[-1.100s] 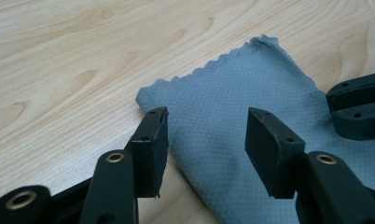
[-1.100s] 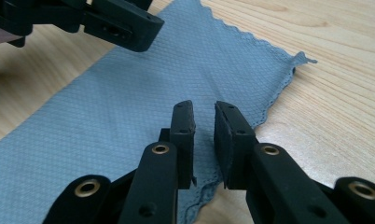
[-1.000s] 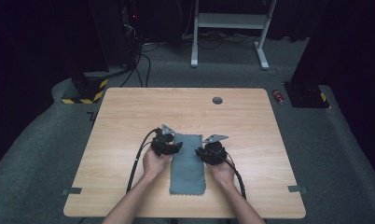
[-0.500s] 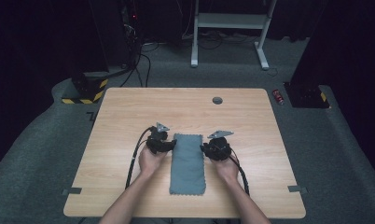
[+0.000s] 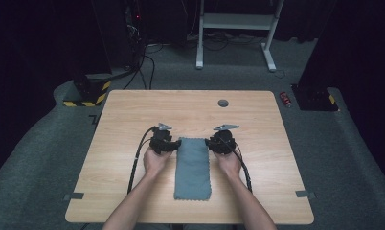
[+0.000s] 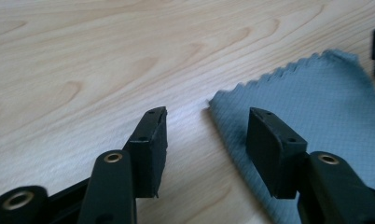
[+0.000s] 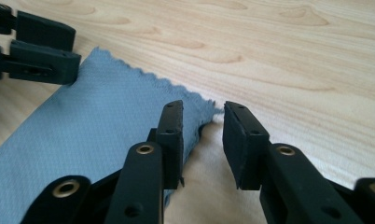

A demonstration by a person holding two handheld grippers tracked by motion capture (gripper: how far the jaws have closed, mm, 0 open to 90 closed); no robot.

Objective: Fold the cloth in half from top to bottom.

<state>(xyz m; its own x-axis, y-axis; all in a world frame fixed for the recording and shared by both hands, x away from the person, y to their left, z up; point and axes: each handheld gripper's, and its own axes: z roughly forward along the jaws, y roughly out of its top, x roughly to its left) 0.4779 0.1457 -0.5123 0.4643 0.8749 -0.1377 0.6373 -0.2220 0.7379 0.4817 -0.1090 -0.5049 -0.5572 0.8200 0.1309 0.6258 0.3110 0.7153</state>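
Cloth (image 5: 193,167) flat on table (image 5: 123,120) — open tools (image 5: 165,143) (image 5: 221,143) at its corners

No text, label, brand or number can be read in these pictures; the wooden table (image 5: 133,115) carries no writing, and the blue-grey cloth (image 5: 193,167) has no tag or print; the black jaws in both gripper views are plain (only small screw holes and brass rivets); the single sign is a yellow and black striped warning marking (image 5: 85,98) on a dark base on the floor at the far left; the small red can (image 5: 286,99) on the floor is too small to read.
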